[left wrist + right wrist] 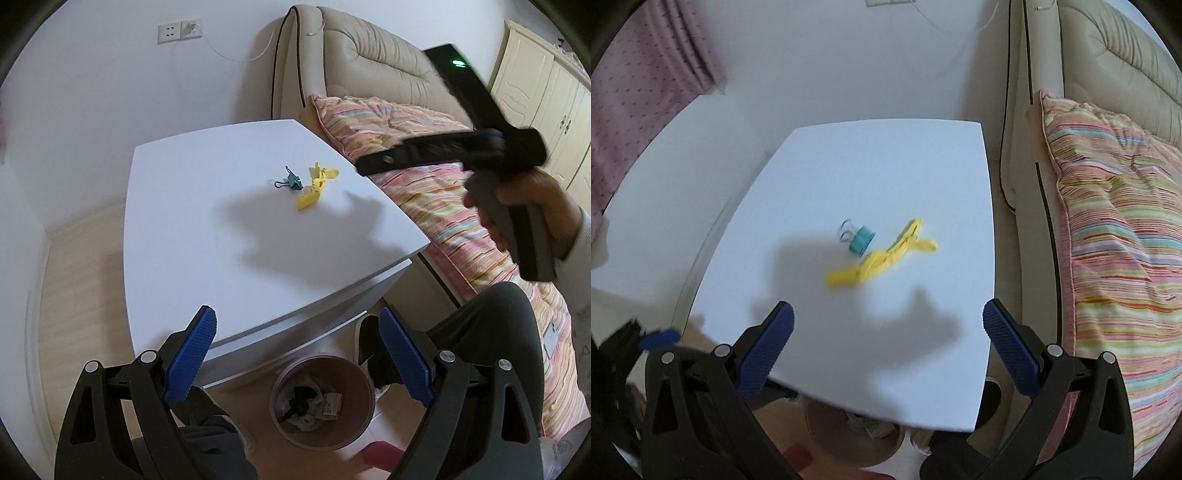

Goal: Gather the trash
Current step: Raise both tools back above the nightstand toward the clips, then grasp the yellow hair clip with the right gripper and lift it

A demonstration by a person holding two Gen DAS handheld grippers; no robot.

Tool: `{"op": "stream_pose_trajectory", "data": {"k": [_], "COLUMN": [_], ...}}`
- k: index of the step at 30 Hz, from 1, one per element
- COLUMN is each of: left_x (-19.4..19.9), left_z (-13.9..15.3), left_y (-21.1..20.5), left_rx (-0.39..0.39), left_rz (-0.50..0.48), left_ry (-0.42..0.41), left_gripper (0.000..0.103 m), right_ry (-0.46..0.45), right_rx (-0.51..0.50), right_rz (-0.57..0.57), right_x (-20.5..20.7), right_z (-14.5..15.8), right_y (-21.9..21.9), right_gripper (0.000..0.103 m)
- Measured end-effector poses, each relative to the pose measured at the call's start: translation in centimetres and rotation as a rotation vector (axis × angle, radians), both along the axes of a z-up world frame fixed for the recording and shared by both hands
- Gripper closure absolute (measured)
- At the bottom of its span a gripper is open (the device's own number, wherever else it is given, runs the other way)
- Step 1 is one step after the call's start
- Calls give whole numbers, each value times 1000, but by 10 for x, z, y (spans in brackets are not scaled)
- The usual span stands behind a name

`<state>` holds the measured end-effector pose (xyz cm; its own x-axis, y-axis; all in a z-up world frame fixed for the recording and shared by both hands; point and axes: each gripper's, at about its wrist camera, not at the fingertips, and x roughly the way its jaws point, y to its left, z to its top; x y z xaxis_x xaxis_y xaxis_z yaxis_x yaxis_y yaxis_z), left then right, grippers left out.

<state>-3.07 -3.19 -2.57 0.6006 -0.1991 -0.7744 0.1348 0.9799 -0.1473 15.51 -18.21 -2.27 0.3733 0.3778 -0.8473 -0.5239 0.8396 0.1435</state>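
Note:
A yellow plastic clip (pixel 317 185) (pixel 882 256) and a small teal binder clip (pixel 291 182) (pixel 860 239) lie side by side on the white table (pixel 207 229) (pixel 886 173). My left gripper (pixel 297 323) hangs open and empty over the table's near edge, above a pink waste bin (pixel 322 400) holding crumpled trash. My right gripper (pixel 888 319) is open too, with nothing between its blue pads, over the table's near part, short of the clips. In the left wrist view a hand holds that right gripper (pixel 461 151) up at the table's right side.
A bed with a striped pink quilt (pixel 443 177) (pixel 1115 229) and a beige padded headboard (pixel 373 55) runs along the table's right. A white wall with a socket (pixel 180 30) stands behind. The person's dark trouser leg (pixel 491 332) is beside the bin. A pink curtain (pixel 639 92) hangs at left.

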Motion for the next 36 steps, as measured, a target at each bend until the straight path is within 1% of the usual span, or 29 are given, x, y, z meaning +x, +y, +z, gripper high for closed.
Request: {"op": "stream_pose_trajectory", "data": {"k": [7, 14, 16, 20, 22, 25, 29, 31, 32, 34, 36], "left_x": [2, 2, 2, 3, 4, 5, 5, 5, 5, 7, 9], "left_z": [2, 1, 1, -2, -2, -1, 0, 0, 0, 0, 0], "left_y": [8, 13, 14, 15, 16, 16, 15, 14, 13, 13, 12], "left_rx": [-7, -16, -20, -26, -28, -29, -28, -26, -27, -26, -21], "left_rz": [14, 24, 27, 32, 33, 34, 29, 27, 26, 23, 18], "left_ry": [-10, -11, -11, -6, -2, -3, -6, -8, -9, -10, -10], "left_gripper": [17, 17, 17, 17, 17, 17, 17, 17, 17, 17, 17], "right_ry": [88, 133, 138, 121, 108, 99, 76, 65, 62, 55, 51], "right_rx": [-45, -84, -89, -101, -112, -128, -156, -165, -168, -175, -175], "right_rz": [-59, -80, -84, -92, -88, -66, -29, -13, -7, 6, 16], "right_x": [37, 49, 51, 53, 53, 51, 45, 43, 40, 38, 36], "right_z": [-27, -49, -53, -55, -53, -52, -52, -51, -50, -50, -49], "right_y": [27, 42, 43, 43, 44, 47, 49, 49, 49, 48, 48], "right_gripper": [3, 4, 19, 25, 39, 50, 58, 69, 71, 82, 84]}}
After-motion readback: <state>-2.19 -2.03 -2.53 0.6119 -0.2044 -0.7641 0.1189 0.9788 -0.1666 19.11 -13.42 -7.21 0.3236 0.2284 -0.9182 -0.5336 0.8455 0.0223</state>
